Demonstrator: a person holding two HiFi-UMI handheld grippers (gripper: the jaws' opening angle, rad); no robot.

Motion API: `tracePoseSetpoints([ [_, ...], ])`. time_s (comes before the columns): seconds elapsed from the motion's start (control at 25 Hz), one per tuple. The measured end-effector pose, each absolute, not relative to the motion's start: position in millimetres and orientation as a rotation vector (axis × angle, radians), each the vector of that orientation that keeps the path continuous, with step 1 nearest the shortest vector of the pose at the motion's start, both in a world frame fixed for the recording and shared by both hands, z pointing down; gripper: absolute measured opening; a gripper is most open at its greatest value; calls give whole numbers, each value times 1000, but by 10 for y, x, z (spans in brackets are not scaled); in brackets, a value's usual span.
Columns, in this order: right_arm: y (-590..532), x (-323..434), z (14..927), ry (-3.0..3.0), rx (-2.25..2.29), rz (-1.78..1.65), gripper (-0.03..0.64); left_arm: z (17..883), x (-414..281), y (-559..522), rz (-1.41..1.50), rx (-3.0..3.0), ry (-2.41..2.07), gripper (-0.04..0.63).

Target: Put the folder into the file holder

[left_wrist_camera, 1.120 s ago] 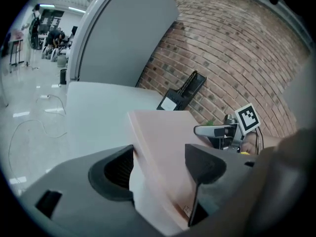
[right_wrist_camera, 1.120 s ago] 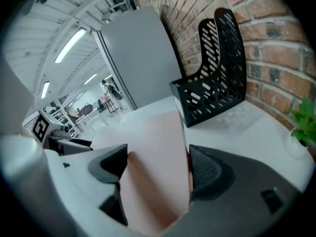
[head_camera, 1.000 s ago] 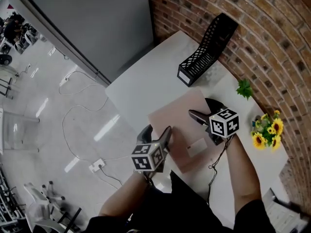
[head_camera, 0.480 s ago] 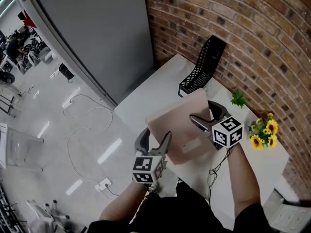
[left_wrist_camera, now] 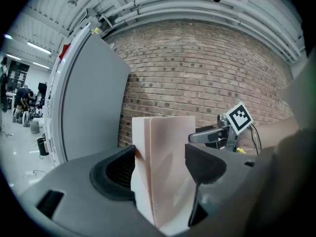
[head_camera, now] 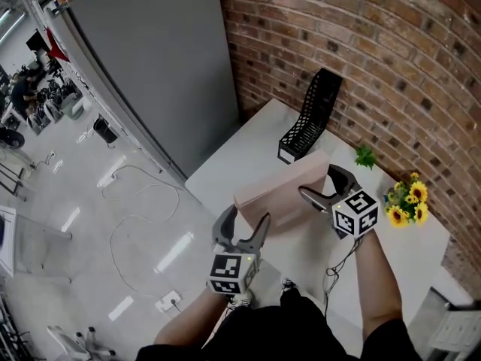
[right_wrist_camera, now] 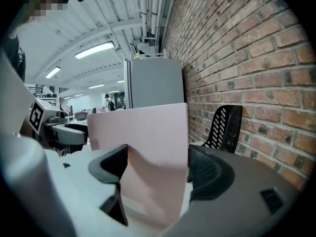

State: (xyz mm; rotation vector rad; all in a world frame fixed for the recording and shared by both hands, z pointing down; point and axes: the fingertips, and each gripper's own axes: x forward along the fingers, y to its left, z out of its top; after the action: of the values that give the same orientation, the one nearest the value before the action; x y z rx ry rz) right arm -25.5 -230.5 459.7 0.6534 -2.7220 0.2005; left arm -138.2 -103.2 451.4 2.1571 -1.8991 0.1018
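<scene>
Left gripper [head_camera: 246, 217] and right gripper [head_camera: 316, 180] are each closed on the pink folder [head_camera: 279, 198]. One end of it is taken by each, and the jaws are pressed against its two faces. The folder is held nearly upright over the middle of the white table [head_camera: 239, 160]. The black file holder [head_camera: 309, 117] is seen behind it, near the far corner, beside the brick wall [head_camera: 391, 59].

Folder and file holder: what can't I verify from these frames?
Head view: the inside of the file holder is too small to tell if it is empty.
Head view: the folder hides the table under it, so its height above the table is unclear.
Left gripper view: the file holder does not show; the folder blocks the middle.
Right gripper view: the file holder's lower part is covered by a jaw and the folder.
</scene>
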Motion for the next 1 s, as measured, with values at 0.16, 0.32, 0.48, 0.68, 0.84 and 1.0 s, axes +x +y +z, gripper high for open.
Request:
tracePoseSetpoints([
  [0.16,-2193,-149,4658,-2710,683,216,388,4466,-1282,-922,128,2237,-1881,314],
  [0.32,-2089,-76,4691,-2715,718,245,385,4474,-1259,-856,160,2286,-1850,314],
  [0.48,-1993,-43,4678,-2713,735,256,382,4451,-1351,-812,152,2308,-1830,314],
  [0.68,-1930,12,4687,-2705,758,262,379,4335,-1461,-873,113,2414,-1739,314],
  [0.84,-1915,40,4687,-2704,778,266,377,4244,-1358,-970,146,2556,-1585,314],
  [1.0,-1890,40,4682,-2701,784,274,377,4241,-1213,-1044,186,2629,-1460,314],
])
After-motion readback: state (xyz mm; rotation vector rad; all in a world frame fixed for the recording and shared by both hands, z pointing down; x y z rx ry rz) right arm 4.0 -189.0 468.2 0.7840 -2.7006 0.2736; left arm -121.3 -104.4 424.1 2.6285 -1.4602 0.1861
